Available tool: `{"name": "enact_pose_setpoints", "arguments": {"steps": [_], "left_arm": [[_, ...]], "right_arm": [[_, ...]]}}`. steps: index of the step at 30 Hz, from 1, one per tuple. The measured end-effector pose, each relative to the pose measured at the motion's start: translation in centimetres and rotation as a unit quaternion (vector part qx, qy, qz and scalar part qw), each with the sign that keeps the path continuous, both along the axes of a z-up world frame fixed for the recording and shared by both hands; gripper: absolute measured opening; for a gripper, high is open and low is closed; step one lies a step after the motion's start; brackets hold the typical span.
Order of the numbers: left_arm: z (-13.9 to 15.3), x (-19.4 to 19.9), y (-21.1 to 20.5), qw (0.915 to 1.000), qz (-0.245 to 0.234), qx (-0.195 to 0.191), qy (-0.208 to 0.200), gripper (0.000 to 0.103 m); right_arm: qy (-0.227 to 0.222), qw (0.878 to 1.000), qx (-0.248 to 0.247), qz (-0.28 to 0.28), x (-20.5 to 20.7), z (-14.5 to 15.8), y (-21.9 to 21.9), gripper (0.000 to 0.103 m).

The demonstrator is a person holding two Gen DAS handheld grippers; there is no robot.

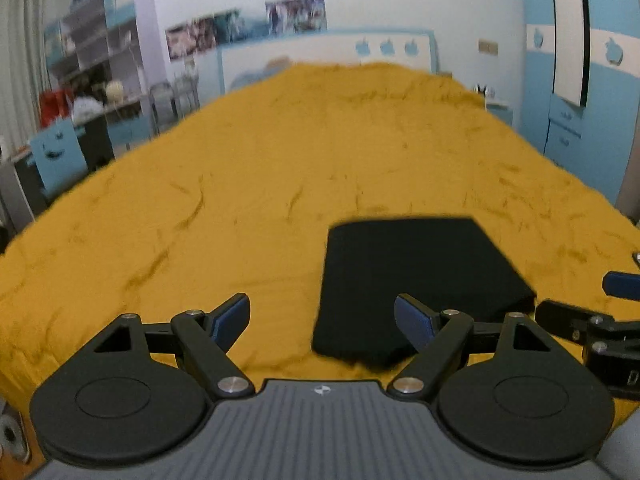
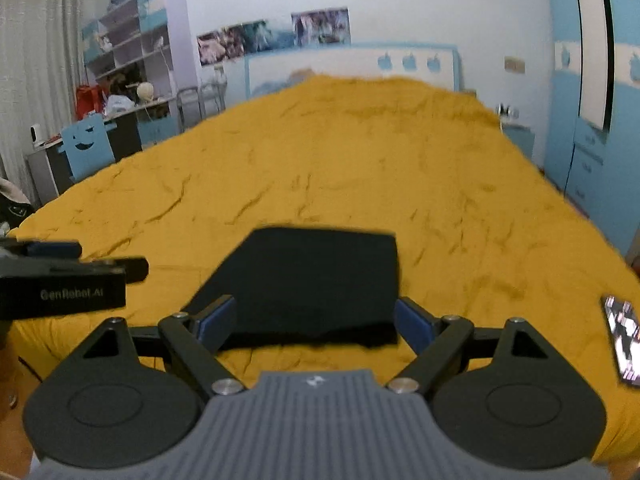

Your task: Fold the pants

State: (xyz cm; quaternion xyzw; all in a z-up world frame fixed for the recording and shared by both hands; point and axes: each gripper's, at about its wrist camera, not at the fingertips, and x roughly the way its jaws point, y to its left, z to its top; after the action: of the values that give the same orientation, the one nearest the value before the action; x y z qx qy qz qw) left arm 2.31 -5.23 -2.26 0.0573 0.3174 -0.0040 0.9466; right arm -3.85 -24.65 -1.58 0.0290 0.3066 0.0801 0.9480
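Yellow bedding covers the whole bed (image 1: 280,160), and just above its near edge both tools hang with jaws spread wide, nothing between them. Off the left gripper (image 1: 322,318) and squarely ahead of the right gripper (image 2: 316,320) lie the black pants (image 2: 320,276), a compact flat rectangle near the bed's near edge, apparently folded and let go. A phone (image 2: 622,340) rests at the far right, well apart from the pants.

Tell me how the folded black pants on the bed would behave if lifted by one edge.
The pants are soft cloth, so probably floppy; the layered fold would likely sag open. On the wrinkled yellow bedspread, a push might bunch them rather than slide them.
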Motion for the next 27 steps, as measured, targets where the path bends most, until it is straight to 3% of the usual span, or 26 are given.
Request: {"name": "enact_pose_setpoints", "arguments": {"steps": [10, 27], "left_arm": [[-2.5, -0.4, 0.3, 0.9988, -0.01, -0.01, 0.048, 0.096], [-2.7, -0.6, 0.5, 0.9988, -0.006, -0.012, 0.048, 0.096]], "right_arm": [[0.046, 0.999, -0.02, -0.001, 1.3, -3.1, 0.0, 0.082], [0.047, 0.998, -0.031, 0.008, 1.8, -3.2, 0.8, 0.082]]}}
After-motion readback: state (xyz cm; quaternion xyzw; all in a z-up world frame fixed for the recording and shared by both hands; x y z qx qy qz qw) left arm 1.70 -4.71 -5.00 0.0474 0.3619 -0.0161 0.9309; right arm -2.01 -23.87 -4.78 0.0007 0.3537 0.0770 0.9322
